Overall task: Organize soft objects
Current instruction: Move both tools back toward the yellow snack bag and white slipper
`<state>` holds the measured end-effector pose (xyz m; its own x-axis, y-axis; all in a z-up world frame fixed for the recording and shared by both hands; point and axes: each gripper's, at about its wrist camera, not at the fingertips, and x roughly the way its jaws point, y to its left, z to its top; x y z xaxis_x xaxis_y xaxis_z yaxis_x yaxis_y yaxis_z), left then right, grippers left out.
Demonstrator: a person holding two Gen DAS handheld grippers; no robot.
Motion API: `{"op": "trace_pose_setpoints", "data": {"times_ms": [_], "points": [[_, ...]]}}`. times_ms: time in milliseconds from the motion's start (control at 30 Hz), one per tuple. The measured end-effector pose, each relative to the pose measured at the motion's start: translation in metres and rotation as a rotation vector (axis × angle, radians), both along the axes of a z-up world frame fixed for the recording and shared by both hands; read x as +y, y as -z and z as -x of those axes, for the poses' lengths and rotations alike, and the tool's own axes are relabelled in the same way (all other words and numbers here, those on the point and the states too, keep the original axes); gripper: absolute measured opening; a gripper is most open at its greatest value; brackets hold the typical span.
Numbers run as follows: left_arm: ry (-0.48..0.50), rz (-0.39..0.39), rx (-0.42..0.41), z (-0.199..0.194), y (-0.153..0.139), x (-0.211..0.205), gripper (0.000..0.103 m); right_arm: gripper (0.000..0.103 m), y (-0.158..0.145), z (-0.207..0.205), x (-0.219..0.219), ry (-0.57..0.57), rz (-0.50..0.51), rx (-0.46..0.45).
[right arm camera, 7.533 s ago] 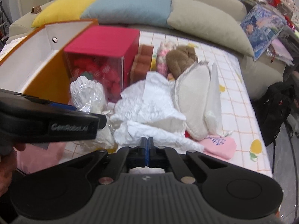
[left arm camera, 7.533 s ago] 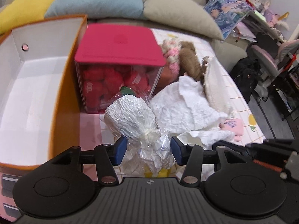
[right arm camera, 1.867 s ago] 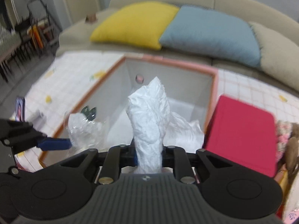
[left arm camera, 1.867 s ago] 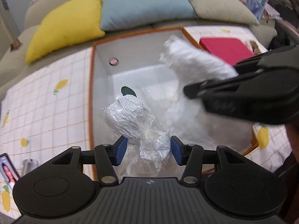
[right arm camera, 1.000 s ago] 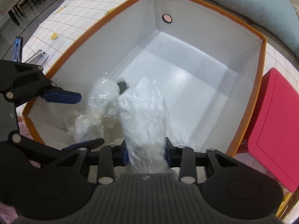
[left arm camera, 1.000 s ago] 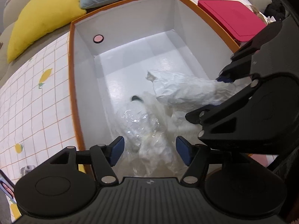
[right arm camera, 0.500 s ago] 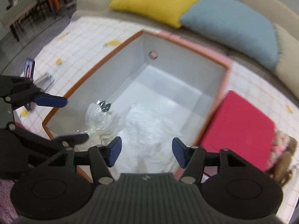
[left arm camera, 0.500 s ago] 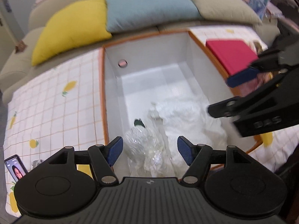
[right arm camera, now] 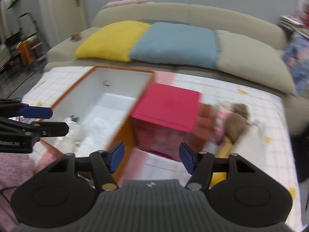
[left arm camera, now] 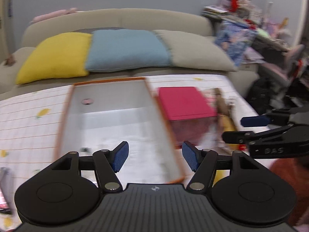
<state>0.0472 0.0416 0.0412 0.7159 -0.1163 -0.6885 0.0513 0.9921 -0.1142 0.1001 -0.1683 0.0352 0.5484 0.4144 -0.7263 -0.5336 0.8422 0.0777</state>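
The orange box (left arm camera: 64, 114) with white inside stands on the checked cover. In it lie a crinkled clear plastic bundle (right arm camera: 72, 128) and a white crumpled bag (right arm camera: 100, 127). My left gripper (left arm camera: 154, 150) hangs open and empty above the box's near right corner; it also shows at the left edge as the left gripper (right arm camera: 58, 120). My right gripper (right arm camera: 151, 152) hovers before the red-lidded clear box (right arm camera: 168, 104), its jaws opening with nothing between them. From the left wrist it appears as the right gripper (left arm camera: 237, 128). Both views are blurred.
Plush toys (right arm camera: 237, 119) lie to the right of the red-lidded box (left arm camera: 185, 100). Yellow (left arm camera: 56, 56), blue and beige pillows line the sofa behind. A pink cloth (right arm camera: 15, 166) sits at lower left. Cluttered shelves and a chair stand at far right.
Both grippers have risen and drawn back from the box, leaving the clear bundle and white bag inside. The right jaws have let go of the bag and spread apart.
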Motion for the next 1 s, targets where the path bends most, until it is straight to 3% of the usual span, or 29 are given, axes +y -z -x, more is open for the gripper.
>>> {"op": "trace_pose_setpoints", "data": {"times_ms": [133,433,667,867,1000], "points": [[0.106,0.045,0.023,-0.008,0.012,-0.036,0.075,0.062,0.007,0.014,-0.037,0.073,0.036,-0.045],[0.299,0.093,0.067,-0.039,0.044,-0.104,0.071,0.062,0.04,0.012,-0.083,0.196,0.205,-0.03],[0.349,0.073,0.087,-0.059,0.06,-0.126,0.069,0.059,0.056,-0.01,-0.111,0.307,0.143,0.039],[0.3,0.09,0.107,-0.09,0.075,-0.135,0.069,0.059,0.069,-0.032,-0.128,0.406,0.041,0.121],[0.286,0.091,0.139,-0.112,0.089,-0.144,0.07,0.062,0.073,-0.046,-0.13,0.416,0.021,0.063]]}}
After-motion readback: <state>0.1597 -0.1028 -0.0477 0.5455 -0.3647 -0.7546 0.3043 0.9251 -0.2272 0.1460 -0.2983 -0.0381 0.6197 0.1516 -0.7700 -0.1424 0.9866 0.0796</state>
